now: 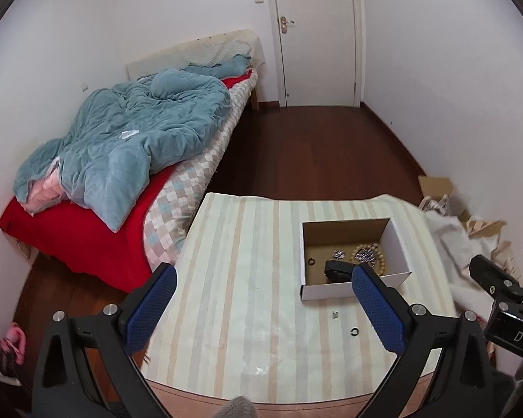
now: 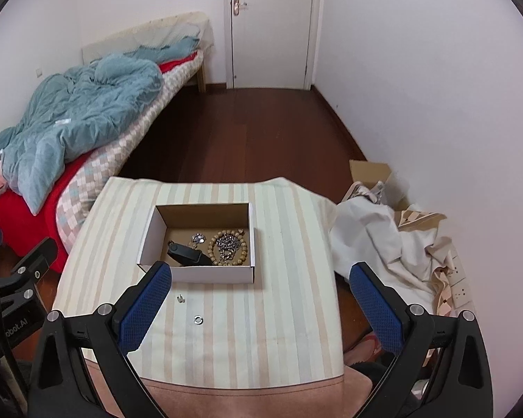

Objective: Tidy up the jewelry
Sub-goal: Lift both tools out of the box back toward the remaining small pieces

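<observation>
An open cardboard box [image 2: 146,244] [image 1: 399,244] stands on the striped table [image 2: 279,313]. Inside lie a wooden bead bracelet [image 2: 242,244] [image 1: 380,261], a silver chain [image 2: 226,244], a small silver piece [image 2: 198,238] [image 1: 339,253], a black band [image 2: 184,254] [image 1: 336,270] and a dark ring [image 1: 310,261]. On the cloth before the box lie a small silver ring [image 2: 198,320] [image 1: 354,331] and a tiny silver earring [image 2: 180,299] [image 1: 335,314]. My left gripper [image 1: 263,308] is open and empty above the table. My right gripper [image 2: 259,308] is open and empty, near the ring.
A bed [image 1: 87,223] with a blue quilt [image 1: 129,139] stands to the left. White cloth [image 2: 373,240] and cardboard [image 2: 369,170] are piled on the floor at the right. A closed door [image 2: 272,24] is at the back.
</observation>
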The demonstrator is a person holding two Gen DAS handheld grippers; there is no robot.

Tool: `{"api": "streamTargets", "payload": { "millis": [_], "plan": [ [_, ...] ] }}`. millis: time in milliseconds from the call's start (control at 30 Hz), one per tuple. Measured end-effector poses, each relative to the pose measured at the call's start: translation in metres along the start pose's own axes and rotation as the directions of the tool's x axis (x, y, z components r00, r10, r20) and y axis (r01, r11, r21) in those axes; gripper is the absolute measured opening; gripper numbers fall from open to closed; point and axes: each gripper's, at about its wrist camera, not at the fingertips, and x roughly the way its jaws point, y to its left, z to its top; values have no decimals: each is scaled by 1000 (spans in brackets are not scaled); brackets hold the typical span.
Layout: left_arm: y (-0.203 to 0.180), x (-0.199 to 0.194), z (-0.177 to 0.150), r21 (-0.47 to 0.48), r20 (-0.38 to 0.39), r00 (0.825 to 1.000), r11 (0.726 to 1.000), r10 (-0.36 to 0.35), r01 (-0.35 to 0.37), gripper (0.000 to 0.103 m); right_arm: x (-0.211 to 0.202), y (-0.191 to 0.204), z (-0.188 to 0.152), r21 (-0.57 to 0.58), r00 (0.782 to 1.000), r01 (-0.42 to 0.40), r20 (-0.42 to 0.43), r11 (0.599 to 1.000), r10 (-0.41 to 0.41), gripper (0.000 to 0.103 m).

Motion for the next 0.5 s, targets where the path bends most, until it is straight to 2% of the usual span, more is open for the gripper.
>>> {"api": "streamTargets", "payload": {
  "millis": [200,300,367,433,500],
  "plan": [
    [5,-16,-7,-19,22,1000,1000,-7,7,103,-27,-2,-7,2,999,5,41,1000,-5,103],
    [7,-14,-13,-24,9,1000,1000,-8,8,103,-28,-3,-14,11,999,-12,33,1000,12,103],
    [7,-7,-20,-17,-3,1000,1000,11,-11,103,-19,-4,-21,24,999,-40,11,999,40,103],
    [7,8,-30,5,-43,997,998,56,-56,103,2,0,-34,13,997,-58,-41,998,59,103],
    [8,33,-46,31,-99,988,993,119,-117,103,29,9,-50,-9,993,-66,-97,998,64,103]
  ]
}}
